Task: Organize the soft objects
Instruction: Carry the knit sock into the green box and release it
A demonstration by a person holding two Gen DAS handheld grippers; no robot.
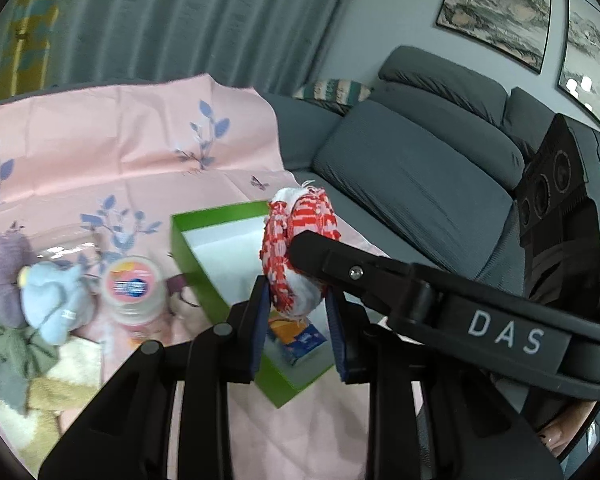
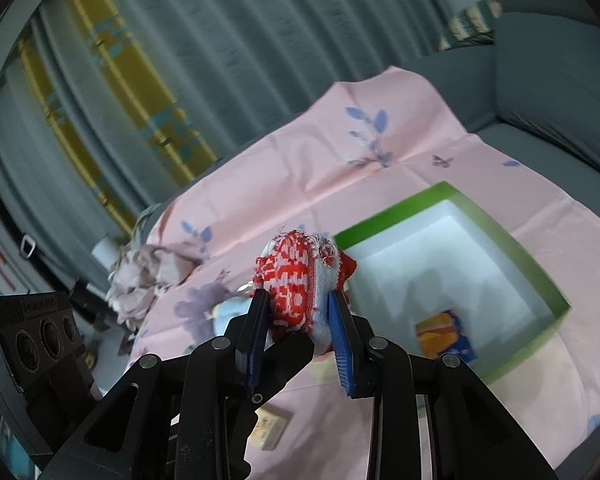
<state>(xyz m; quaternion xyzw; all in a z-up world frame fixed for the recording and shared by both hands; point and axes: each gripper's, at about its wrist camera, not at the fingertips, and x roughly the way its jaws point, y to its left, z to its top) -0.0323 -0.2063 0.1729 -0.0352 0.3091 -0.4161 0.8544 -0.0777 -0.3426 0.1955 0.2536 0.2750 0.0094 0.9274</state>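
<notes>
On the left of the left wrist view, a pile of soft items is being shown on the pink cloth printed with blue leaves [image 1: 140, 140]: a purple knitted piece [image 1: 4, 276], a pale blue plush toy [image 1: 54, 300] lying over a grey-green rag [image 1: 12, 360], and cream towelling [image 1: 72, 364] beneath them. Just beside the plush, a round tub with a pink and orange lid [image 1: 131, 284] is being seen upright. Further right, the open green box with a white inside [image 1: 192, 260] is resting on the cloth, and a small orange and blue packet [image 1: 296, 338] is lying in it.

The red and white knitted soft object [image 1: 296, 256] is being held above the near end of the box. It is being clamped between the blue pads of the left gripper [image 1: 296, 312], and a finger of the right gripper [image 2: 300, 308] is being pressed against its right side. In the right wrist view, the same object [image 2: 296, 284] is being squeezed between both blue pads, up off the cloth and just left of the box [image 2: 540, 276]. A grey sofa [image 1: 420, 168] is being shown at the far right.
</notes>
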